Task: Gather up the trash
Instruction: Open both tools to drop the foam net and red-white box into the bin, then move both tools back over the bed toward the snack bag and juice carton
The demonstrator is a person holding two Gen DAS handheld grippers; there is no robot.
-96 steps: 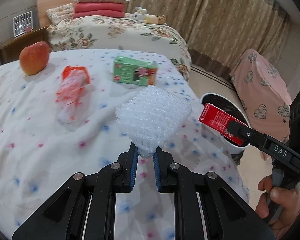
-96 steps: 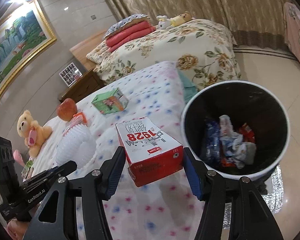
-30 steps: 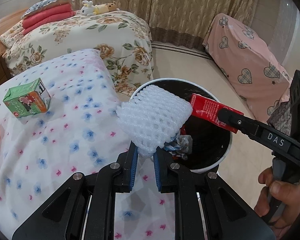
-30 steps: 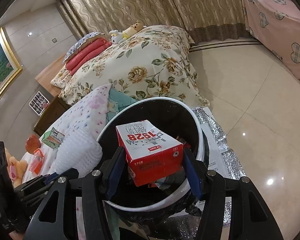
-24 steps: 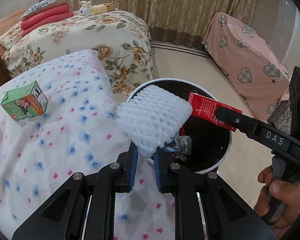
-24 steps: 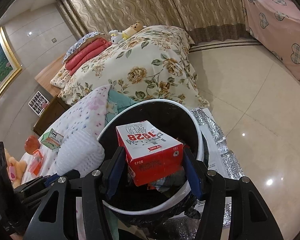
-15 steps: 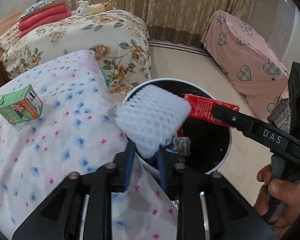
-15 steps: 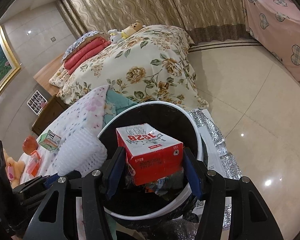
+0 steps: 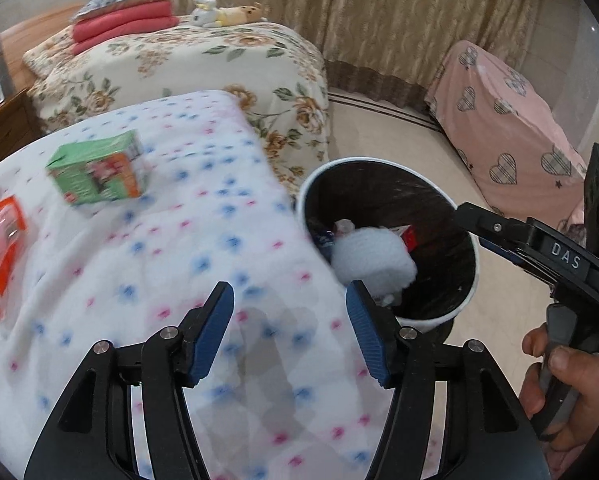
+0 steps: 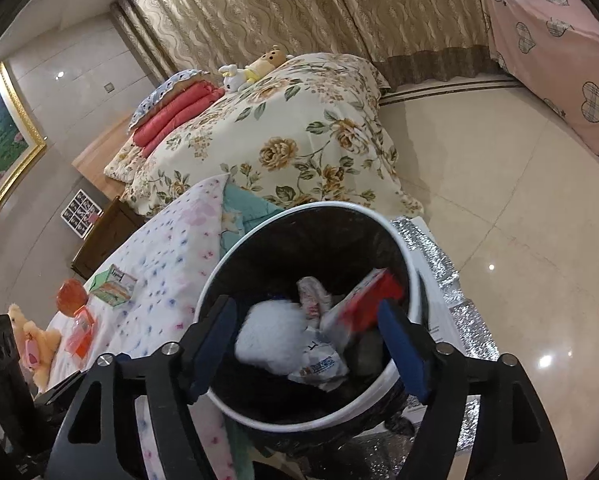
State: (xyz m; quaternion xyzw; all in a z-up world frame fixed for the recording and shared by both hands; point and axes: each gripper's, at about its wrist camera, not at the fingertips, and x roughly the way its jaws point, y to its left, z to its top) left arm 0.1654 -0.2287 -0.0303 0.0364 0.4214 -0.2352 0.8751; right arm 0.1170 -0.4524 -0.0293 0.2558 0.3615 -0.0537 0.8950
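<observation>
A round trash bin [image 9: 473, 264] with a white rim and black liner stands on the floor beside the bed; it also shows in the right wrist view [image 10: 219, 276]. A white foam net [image 9: 373, 258] lies inside it, blurred in the right wrist view [image 10: 269, 338]. A red and white box [image 10: 363, 306] lies tilted inside the bin, with a corner showing in the left wrist view [image 9: 407, 236]. My left gripper [image 9: 289, 330] is open and empty over the bed edge by the bin. My right gripper [image 10: 307, 342] is open and empty right above the bin.
On the dotted white bedspread [image 9: 159, 240] lie a green carton [image 9: 95, 172] and an orange wrapper [image 9: 1, 236]. An apple [image 10: 71, 296] and a teddy bear [image 10: 33, 340] sit farther back. A floral bed [image 10: 283, 136] and pink covered furniture [image 9: 511, 128] stand beyond the tiled floor.
Both grippers have opened. The foam net dropped from the left gripper and the red box from the right gripper into the bin. The left view has swung back toward the bed.
</observation>
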